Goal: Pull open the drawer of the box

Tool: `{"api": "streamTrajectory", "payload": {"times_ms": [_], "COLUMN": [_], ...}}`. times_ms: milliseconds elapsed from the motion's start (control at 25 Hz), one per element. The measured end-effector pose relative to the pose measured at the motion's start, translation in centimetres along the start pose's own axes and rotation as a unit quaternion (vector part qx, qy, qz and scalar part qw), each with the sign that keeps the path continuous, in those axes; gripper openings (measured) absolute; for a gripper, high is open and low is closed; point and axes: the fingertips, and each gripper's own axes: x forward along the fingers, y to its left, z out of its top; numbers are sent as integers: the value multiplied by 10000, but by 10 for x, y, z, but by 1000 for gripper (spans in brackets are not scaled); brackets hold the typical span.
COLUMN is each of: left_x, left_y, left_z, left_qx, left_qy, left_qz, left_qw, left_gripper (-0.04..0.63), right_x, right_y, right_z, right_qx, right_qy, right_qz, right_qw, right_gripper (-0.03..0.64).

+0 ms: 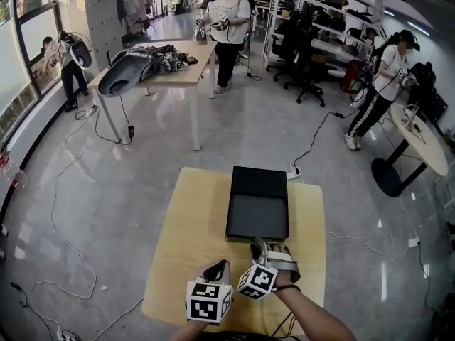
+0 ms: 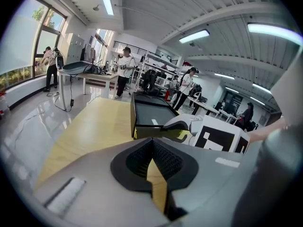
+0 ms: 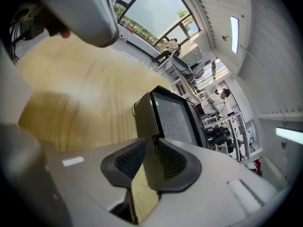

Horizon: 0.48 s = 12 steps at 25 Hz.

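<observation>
My right hand-held gripper (image 1: 257, 244) pinches the flat, matte-black drawer (image 1: 257, 216) front, apparently; my left hand-held gripper (image 1: 221, 265) closed, empty.

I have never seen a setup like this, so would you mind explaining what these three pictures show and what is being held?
A person holds a two-jaw gripper in each hand; the marker cubes are part of them. One picture comes from a camera on the person's head, looking down; the other two come from cameras riding on the grippers. On the wooden table lies a dark box whose drawer looks pulled partly out. The right gripper is closed on the drawer's front wall. The left gripper is shut and holds nothing.
</observation>
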Motion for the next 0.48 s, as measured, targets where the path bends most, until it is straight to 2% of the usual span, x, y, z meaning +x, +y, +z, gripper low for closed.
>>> {"api": "streamTrajectory", "payload": {"times_ms": [120, 280, 480], "left_x": [2, 8, 35], "left_y": [14, 28, 34], "left_z": [7, 5, 4], "left_qx": [-40, -35, -40], "left_qy": [13, 48, 77], "left_qz": [-10, -9, 18], "left_qw": [10000, 10000, 10000], "left_gripper": [3, 3, 3], "right_x": [10, 21, 54], "right_y": [-1, 3, 7], "right_z": [7, 14, -4], "right_qx": [-220, -438, -508], "right_qy": [103, 189, 391], "right_qz": [-58, -103, 112], "right_qw": [9997, 9988, 9979], "right_gripper": [98, 98, 101]}}
